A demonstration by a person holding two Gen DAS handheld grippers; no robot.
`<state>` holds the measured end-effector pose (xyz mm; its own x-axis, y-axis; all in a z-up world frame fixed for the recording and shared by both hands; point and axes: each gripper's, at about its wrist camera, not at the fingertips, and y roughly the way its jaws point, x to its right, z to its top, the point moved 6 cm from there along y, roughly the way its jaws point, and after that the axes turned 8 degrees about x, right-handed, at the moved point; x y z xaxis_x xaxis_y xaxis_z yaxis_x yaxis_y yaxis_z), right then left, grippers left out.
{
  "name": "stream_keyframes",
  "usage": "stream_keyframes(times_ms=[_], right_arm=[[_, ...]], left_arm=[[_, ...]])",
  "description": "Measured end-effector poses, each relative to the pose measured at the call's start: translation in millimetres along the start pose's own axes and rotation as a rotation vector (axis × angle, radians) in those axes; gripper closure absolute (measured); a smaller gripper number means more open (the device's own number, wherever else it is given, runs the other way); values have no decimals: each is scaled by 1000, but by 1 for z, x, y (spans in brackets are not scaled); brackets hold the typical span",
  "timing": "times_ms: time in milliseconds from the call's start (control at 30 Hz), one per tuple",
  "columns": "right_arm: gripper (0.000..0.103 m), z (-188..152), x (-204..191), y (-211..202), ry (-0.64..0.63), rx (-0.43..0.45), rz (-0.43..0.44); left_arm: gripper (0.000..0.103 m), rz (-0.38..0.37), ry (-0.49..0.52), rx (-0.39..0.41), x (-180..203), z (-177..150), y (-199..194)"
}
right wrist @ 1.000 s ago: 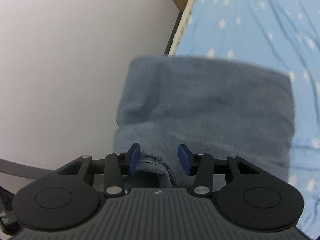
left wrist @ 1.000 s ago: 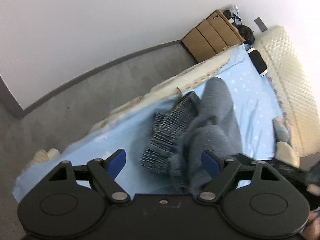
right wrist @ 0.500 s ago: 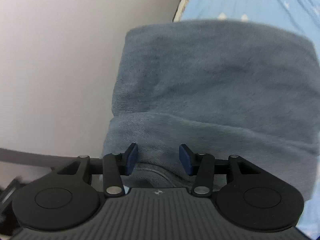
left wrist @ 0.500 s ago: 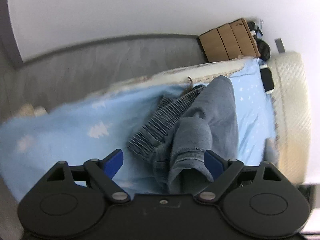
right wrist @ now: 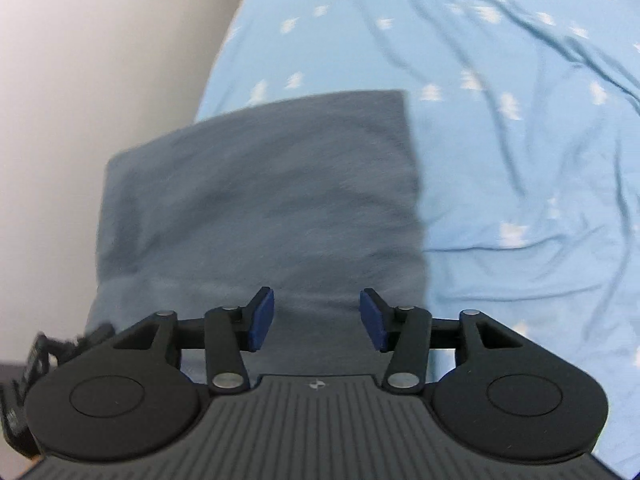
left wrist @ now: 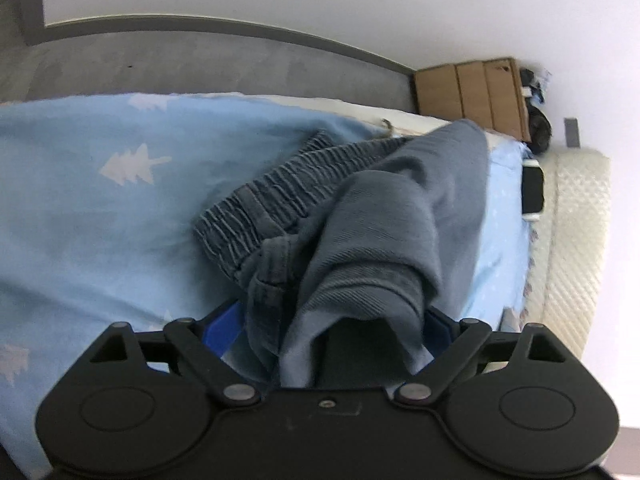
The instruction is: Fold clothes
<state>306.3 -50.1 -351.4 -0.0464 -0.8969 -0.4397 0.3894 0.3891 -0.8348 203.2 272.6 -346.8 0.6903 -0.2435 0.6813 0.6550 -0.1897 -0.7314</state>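
A pair of grey-blue trousers (left wrist: 360, 216) lies bunched on the light blue bed sheet (left wrist: 100, 220), its ribbed elastic waistband (left wrist: 276, 196) to the left. My left gripper (left wrist: 332, 328) is wide open, and a fold of trouser leg lies between its jaws, hiding most of both pads. In the right wrist view a flat trouser leg (right wrist: 260, 208) stretches away from my right gripper (right wrist: 316, 324), whose blue pads stand apart with cloth lying between and under them. I cannot tell whether they pinch it.
The bed sheet (right wrist: 500, 120) with white tree prints spreads to the right. A wooden drawer unit (left wrist: 472, 92) stands by the white wall, a quilted cream headboard (left wrist: 572, 248) at the right. Grey carpet (left wrist: 180, 64) lies beyond the bed edge.
My left gripper has moved in onto the bunched trousers, so cloth now sits between its jaws. My right gripper has swung over the bed, and the trouser leg now lies flatter.
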Motion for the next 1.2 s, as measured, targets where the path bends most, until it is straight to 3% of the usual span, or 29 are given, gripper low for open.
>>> stream_keyframes(times_ms=[233, 433, 567, 633, 733, 767, 800, 833, 933, 1000, 1200], right_arm=[[31, 29, 24, 7, 79, 8, 21], [26, 51, 43, 36, 121, 3, 21], [26, 49, 50, 66, 136, -69, 55], [19, 45, 51, 74, 151, -77, 89], [18, 38, 49, 82, 166, -86, 122], [19, 37, 47, 82, 158, -88, 116], [28, 37, 43, 81, 145, -87, 117], [43, 37, 39, 80, 133, -85, 121], [79, 36, 29, 69, 111, -75, 118], [84, 36, 25, 56, 122, -60, 140], [93, 34, 3, -1, 138, -10, 228]], left_arm=[[8, -8, -83, 64, -11, 6, 25], [8, 16, -127, 95, -22, 7, 41], [13, 42, -127, 102, -22, 8, 45], [15, 63, -118, 99, -21, 8, 47], [20, 97, -107, 93, -18, 9, 48], [25, 104, -104, 92, -17, 9, 47], [29, 112, -104, 91, -17, 9, 48], [31, 119, -104, 91, -17, 9, 48], [44, 121, -96, 93, -16, 10, 46], [57, 113, -116, 90, -19, 10, 42], [74, 56, -132, 69, -14, 11, 25]])
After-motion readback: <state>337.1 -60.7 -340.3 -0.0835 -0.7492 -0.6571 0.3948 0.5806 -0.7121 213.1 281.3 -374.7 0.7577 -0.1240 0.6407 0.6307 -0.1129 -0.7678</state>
